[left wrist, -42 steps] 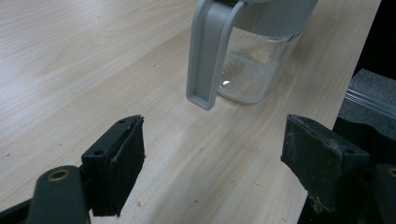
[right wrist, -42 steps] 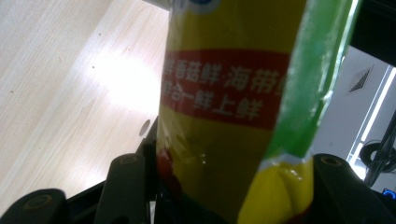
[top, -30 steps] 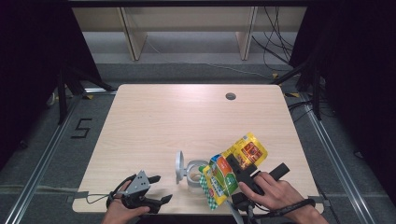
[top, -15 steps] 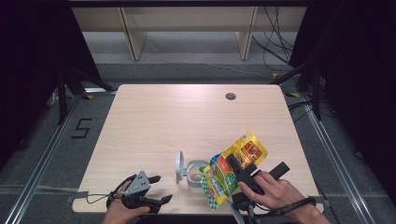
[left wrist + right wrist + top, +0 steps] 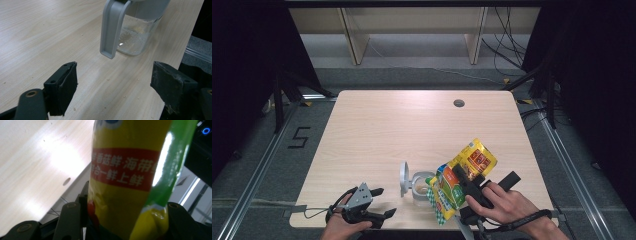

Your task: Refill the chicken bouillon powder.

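Right gripper (image 5: 464, 182) — clamped on a yellow-green seasoning pouch (image 5: 462, 177), jaws largely hidden behind it. Left gripper (image 5: 379, 202) — jaws wide, empty. Clear jar (image 5: 419, 186) — contents indistinct, partly hidden by the pouch.

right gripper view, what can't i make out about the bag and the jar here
- Bag's mouth: the yellow and green bag runs past the top edge of the right gripper view; in the high view it is too small to tell.
- Jar contents: the pale grains in the clear jar are too fine to identify in the left gripper view.
- Jar top: cut off by that view's upper edge.
- Right claw pads: hidden behind the bag.
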{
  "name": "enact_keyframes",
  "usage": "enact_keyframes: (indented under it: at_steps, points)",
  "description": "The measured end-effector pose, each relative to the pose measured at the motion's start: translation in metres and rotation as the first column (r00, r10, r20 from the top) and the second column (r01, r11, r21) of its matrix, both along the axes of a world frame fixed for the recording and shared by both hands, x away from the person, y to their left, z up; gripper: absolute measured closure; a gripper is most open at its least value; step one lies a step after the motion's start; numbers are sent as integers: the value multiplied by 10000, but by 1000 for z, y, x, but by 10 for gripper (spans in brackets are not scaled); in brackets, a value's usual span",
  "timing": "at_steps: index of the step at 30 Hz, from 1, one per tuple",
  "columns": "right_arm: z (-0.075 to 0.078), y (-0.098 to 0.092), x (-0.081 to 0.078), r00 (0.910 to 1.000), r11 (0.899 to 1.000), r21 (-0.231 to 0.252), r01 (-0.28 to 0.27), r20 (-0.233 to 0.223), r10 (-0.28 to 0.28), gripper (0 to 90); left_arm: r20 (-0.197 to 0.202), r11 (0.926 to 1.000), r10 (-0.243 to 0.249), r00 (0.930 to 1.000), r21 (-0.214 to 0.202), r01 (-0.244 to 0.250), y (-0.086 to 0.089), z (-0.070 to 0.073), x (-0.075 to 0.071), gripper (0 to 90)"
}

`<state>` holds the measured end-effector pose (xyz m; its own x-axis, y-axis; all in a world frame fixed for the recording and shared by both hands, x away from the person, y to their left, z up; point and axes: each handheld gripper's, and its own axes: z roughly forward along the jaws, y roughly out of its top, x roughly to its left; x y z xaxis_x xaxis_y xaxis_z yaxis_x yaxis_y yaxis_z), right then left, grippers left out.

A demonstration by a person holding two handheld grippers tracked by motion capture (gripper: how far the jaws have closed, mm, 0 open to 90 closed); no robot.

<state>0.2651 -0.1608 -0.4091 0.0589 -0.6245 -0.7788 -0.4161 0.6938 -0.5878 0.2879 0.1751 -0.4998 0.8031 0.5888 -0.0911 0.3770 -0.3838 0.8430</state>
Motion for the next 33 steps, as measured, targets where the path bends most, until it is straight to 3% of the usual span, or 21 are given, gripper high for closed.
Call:
enact_keyframes:
  at_steps: [2,3,5,9,10,11,12,14,15,16,17,18,19,22,25,26,27,30,31,32,33]
  points:
    - [0,0,0,10000,10000,-59,-28,45,28,547,36,10000,15,10000,61,-15,0,0,0,207]
    - [2,0,-1,9997,9995,-327,22,227,-15,547,181,9998,-89,9998,176,86,1,0,1,208]
    - [4,1,0,9999,9986,-523,-26,139,33,547,73,9997,-44,10000,259,42,1,0,1,208]
    - [2,-1,0,9999,9999,-99,-96,84,97,549,4,10000,20,10000,-11,-20,0,0,0,208]
    - [5,0,0,9998,9982,-604,-51,181,62,564,64,10000,46,10000,-33,-46,0,-1,0,208]
    - [6,-1,-1,9995,9983,-581,-87,293,104,564,64,10000,46,10000,-33,-46,0,-1,0,208]
    - [4,-3,0,10000,9998,-207,-69,38,70,565,30,10000,11,10000,44,-11,0,0,0,208]
    - [7,-2,0,9998,9975,-696,-142,137,152,566,-21,10000,10,10000,-25,-10,0,0,0,208]
    - [7,-2,-1,9997,9972,-733,-139,180,152,566,29,9996,-43,10000,264,42,1,0,1,208]
    - [7,-2,-1,9997,9972,-733,-139,180,152,566,29,9996,-43,10000,264,42,1,0,1,208]
    - [6,-4,-1,9999,9991,-406,-92,83,95,566,-5,10000,62,10000,46,-62,-1,0,0,208]
    - [9,-2,-1,9996,9970,-757,-172,187,187,567,-5,10000,62,10000,46,-62,-1,0,0,208]
    - [8,-4,-2,9999,9987,-508,-14,153,22,567,-12,10000,65,10000,41,-65,-1,0,0,208]
    - [9,-3,-1,9996,9980,-612,-138,257,154,567,13,9997,-45,10000,220,45,1,-1,2,208]
    - [9,-3,-2,9996,9983,-559,-150,243,163,567,-4,10000,-6,10000,82,6,0,-1,1,208]
    - [7,-4,-1,9998,9996,-227,-174,30,175,567,-29,10000,-14,10000,-24,14,0,-1,1,208]
    - [6,-4,-1,9998,9997,-188,-179,62,180,568,8,9998,-62,10000,214,62,1,-1,2,208]
    - [5,-5,-1,9999,9997,-178,-172,6,173,568,10,9997,-38,10000,241,37,1,-1,1,208]
    - [5,-5,-1,9999,9997,-226,-124,18,125,568,17,10000,9,10000,53,-9,0,-1,1,208]
    - [9,-1,0,9990,9950,-921,-391,177,409,568,85,10000,-28,10000,-72,29,-1,-1,1,208]
    - [8,-3,0,9992,9960,-832,-339,189,356,568,118,10000,-89,9999,41,88,0,-1,2,208]
